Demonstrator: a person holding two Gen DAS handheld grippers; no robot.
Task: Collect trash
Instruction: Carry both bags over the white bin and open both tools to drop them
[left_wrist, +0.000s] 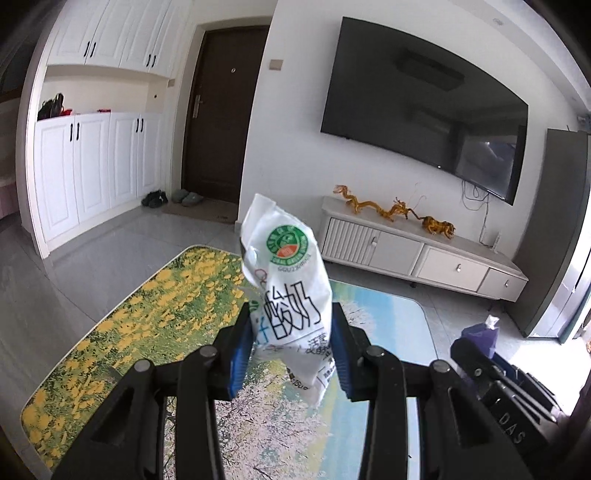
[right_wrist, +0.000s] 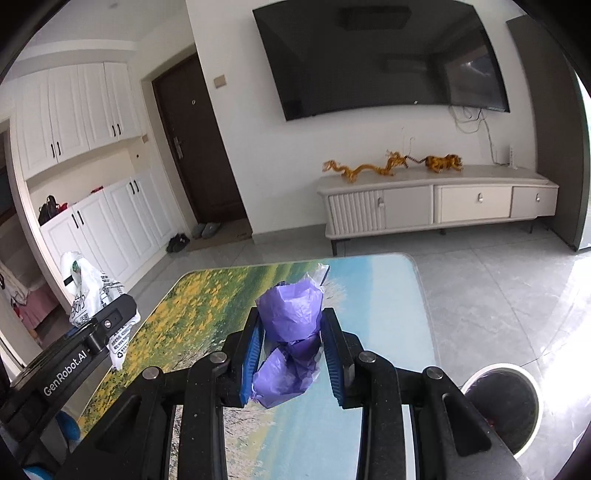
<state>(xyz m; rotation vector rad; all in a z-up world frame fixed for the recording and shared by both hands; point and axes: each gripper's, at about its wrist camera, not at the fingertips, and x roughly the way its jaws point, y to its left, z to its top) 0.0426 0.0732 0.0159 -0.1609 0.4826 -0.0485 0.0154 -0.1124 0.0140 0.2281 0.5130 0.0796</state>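
Observation:
My left gripper (left_wrist: 291, 325) is shut on a white yogurt pouch (left_wrist: 286, 273) with a green seal and black print, held upright above the table. My right gripper (right_wrist: 293, 332) is shut on a crumpled purple wrapper (right_wrist: 291, 314), also lifted above the table top. In the right wrist view the left gripper with the white yogurt pouch (right_wrist: 86, 291) shows at the left edge. In the left wrist view the purple wrapper (left_wrist: 480, 334) and the right gripper's body show at the lower right.
A low table with a printed flower-and-sky top (right_wrist: 369, 295) lies under both grippers. A round white bin (right_wrist: 502, 402) with a dark liner stands on the floor at lower right. Beyond are a white TV cabinet (right_wrist: 443, 203), a wall TV, a dark door and white cupboards.

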